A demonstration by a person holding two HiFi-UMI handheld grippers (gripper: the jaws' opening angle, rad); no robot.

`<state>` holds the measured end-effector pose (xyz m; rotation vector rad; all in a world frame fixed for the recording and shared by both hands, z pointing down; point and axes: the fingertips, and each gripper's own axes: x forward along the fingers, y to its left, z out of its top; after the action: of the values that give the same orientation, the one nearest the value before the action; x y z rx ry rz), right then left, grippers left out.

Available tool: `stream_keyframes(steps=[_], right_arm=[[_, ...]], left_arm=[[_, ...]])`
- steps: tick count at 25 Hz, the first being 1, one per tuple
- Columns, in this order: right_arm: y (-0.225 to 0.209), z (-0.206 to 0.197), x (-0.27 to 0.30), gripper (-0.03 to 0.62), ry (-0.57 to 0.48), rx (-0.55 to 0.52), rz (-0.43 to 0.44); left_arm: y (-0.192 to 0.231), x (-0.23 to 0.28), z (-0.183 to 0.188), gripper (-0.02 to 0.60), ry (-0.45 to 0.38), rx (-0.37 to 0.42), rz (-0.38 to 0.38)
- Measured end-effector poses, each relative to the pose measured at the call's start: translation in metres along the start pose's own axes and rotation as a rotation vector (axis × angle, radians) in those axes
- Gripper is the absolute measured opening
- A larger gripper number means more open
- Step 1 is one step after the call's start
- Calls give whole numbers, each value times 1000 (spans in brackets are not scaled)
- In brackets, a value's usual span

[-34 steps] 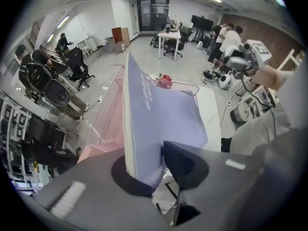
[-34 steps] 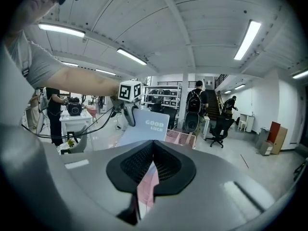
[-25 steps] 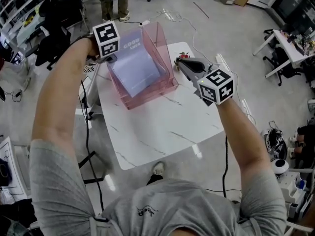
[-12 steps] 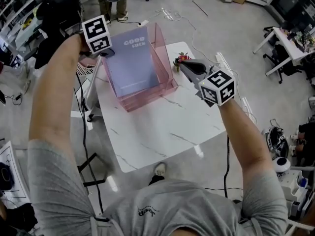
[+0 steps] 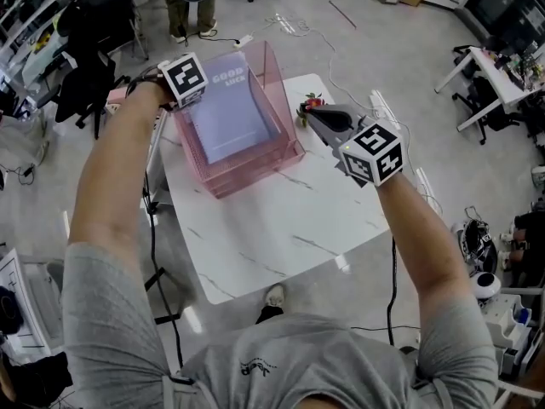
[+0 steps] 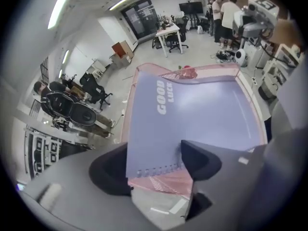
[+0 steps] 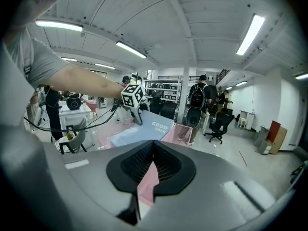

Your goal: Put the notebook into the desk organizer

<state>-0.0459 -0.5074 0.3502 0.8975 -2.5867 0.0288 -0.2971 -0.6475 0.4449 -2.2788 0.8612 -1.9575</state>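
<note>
Your white marble-look worktop carries the pink see-through plastic desk organizer at 11 o'clock, with the lavender spiral-bound notebook lying inside. Your left claw, at its 10 o'clock, has just been opening and sits released astride the notebook's edge. Your right claw, at 3 o'clock, is clenched empty.

Table lies open nearby; organizer blocks its far end.

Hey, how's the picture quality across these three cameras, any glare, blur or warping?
Head view: evenly lit and sharp, with bright glints on the floor. Left gripper view: fisheye bows the rim of the desk organizer, yet the print on the notebook is readable. Right gripper view: the ceiling tube lights blow out white and the corners fall to black.
</note>
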Motion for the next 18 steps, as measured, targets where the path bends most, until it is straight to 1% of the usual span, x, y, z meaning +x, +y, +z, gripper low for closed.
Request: stream_keyframes(steps=[2,5,6,7,8,10,12,15,18], right_arm=[[-1,-2,2,3,3,3,3],[0,-4,7,3,6,2,11],[0,-3,8,3,5,1,13],[0,-3,10,3,4,2,15],[0,-2,11,3,2,2,16],[0,-2,12,3,0,5,18],[0,-2,14,3,1,7,17],[-2,-4,12,3,5,6,12],[-6,-5,6,3,1,12,1]], left_arm=[[0,5,7,411,-21,46,60],[7,15,12,417,-27,144,197],[8,16,14,417,-35,154,230],[9,15,18,417,-55,142,246],[8,13,22,417,-87,111,245],[4,8,32,417,-155,34,218],[0,4,38,417,-206,-18,192],[-3,-3,46,417,-259,-58,180],[1,-20,58,417,-331,-94,209]])
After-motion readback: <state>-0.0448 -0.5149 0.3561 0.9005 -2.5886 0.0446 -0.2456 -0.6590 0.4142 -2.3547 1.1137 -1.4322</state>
